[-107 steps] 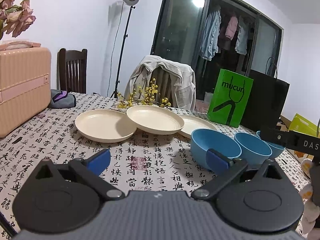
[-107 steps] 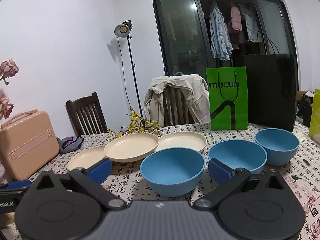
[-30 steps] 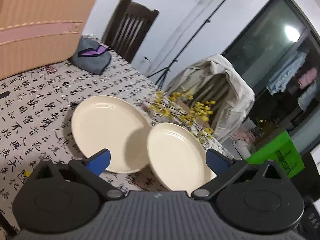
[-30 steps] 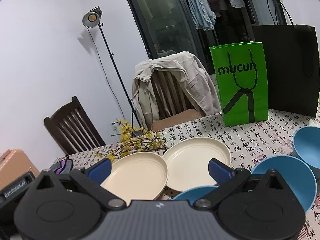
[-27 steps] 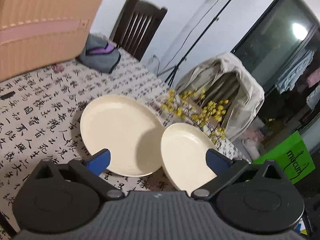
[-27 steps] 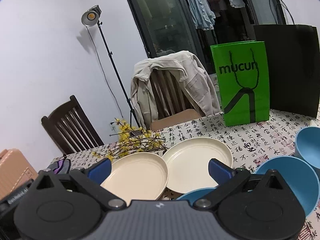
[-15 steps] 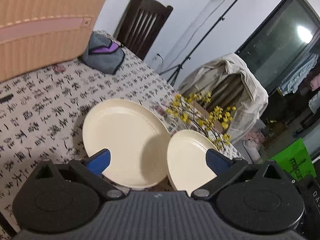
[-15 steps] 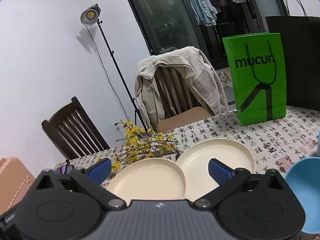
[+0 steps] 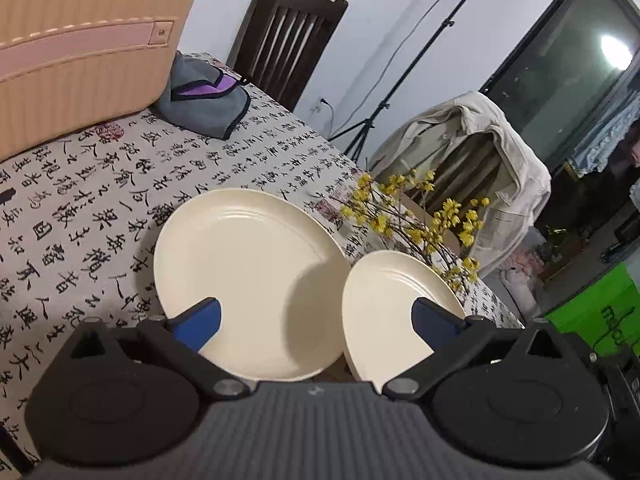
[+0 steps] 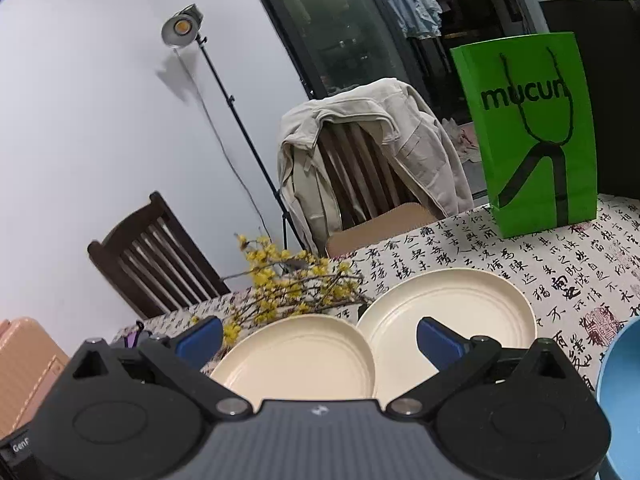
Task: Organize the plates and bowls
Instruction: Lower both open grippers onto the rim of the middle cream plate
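Calligraphy tablecloth (image 9: 80, 208): flower sprigs (image 9: 420, 220) (yellow) crowd cream plates (image 9: 248, 276); left gripper (image 9: 316, 320), right gripper (image 10: 318, 338) gape empty.

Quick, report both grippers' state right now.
Left gripper: open, empty, above the cream plates.
Right gripper: open, empty.

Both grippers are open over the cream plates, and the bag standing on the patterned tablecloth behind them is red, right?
Not quite: the paper bag is green, as the right wrist view shows. The rest holds: the left gripper and right gripper are open over the round cream plates on the calligraphy-print tablecloth.
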{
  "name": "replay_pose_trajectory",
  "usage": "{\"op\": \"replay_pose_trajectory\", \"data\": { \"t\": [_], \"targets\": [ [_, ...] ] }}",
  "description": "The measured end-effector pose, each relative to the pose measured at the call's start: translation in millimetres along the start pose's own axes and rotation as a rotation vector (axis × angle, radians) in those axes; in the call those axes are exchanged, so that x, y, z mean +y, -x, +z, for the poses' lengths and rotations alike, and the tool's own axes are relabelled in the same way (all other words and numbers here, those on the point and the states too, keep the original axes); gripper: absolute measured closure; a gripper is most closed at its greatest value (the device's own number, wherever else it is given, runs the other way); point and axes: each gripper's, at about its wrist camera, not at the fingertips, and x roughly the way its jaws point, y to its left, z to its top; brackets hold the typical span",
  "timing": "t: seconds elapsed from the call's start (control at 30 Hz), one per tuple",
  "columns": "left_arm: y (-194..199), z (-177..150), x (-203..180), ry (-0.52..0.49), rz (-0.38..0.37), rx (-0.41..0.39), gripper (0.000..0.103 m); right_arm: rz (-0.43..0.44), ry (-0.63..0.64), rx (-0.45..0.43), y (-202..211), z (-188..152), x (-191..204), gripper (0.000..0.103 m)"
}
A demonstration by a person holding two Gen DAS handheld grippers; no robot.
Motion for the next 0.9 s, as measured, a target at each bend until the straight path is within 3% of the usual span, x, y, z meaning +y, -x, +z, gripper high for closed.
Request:
{"op": "replay_pose_trajectory", "data": {
  "t": [0.27, 0.47, 0.67, 0.9],
  "targets": [
    [-10, 10, -8, -0.040, -0.030, -0.028, 0.000, 0.026, -0.054, 0.054, -15, -2, -12, 0.000],
    [-28, 13, -8, -0.108, 0.003, -0.039, 0.000, 0.020, -0.040, 0.080, -27, -8, -10, 0.000],
    [-41, 6, -15, -0.174, -0.071, -0.022, 0.000, 0.019, -0.058, 0.113, -42, -13, -16, 0.000],
    [-65, -6, -17, -0.197, -0.125, 0.007, 0.000, 0.023, -0.074, 0.153, -58, -18, -25, 0.008]
  ]
}}
